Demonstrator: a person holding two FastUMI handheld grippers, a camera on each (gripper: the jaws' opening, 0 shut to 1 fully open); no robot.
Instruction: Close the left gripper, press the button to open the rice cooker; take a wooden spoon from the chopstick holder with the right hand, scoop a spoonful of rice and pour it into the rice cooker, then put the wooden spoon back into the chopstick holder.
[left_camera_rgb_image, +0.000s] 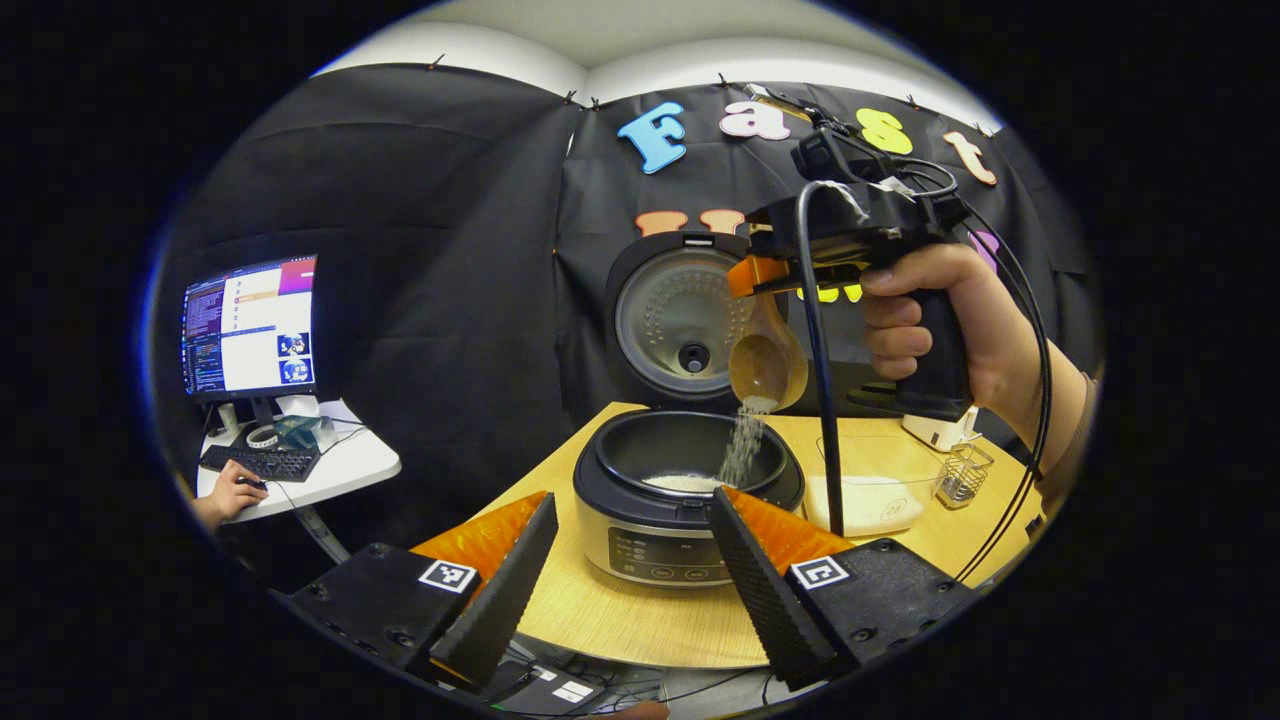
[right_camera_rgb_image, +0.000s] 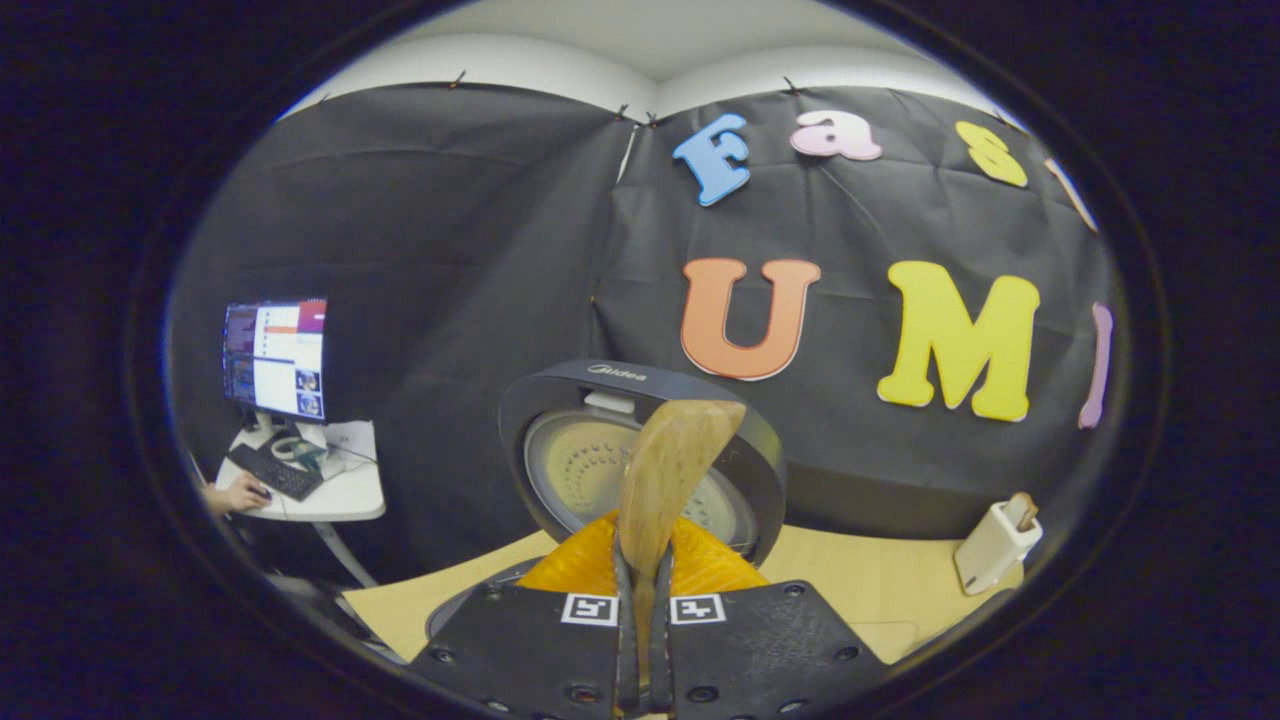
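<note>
The rice cooker (left_camera_rgb_image: 660, 540) stands open on the wooden table, its lid (left_camera_rgb_image: 680, 325) raised and white rice in the bottom of the inner pot (left_camera_rgb_image: 650, 445). A hand holds my right gripper (left_camera_rgb_image: 752, 283) above the pot's right rim. It is shut on a wooden spoon (left_camera_rgb_image: 768, 365) tipped bowl-down, and rice (left_camera_rgb_image: 742, 450) streams from the spoon into the pot. In the right gripper view the spoon (right_camera_rgb_image: 668, 470) stands up from my right gripper (right_camera_rgb_image: 642, 565), in front of the lid (right_camera_rgb_image: 560, 440). My left gripper (left_camera_rgb_image: 633, 500) stands open near the cooker's front, holding nothing.
A clear tub of rice (left_camera_rgb_image: 870, 495) sits right of the cooker, with a small wire basket (left_camera_rgb_image: 965, 472) beside it. A white holder (right_camera_rgb_image: 995, 545) with a wooden handle in it stands at the back right. Far left, a desk (left_camera_rgb_image: 340, 470) carries a monitor and keyboard, with a person's hand on it.
</note>
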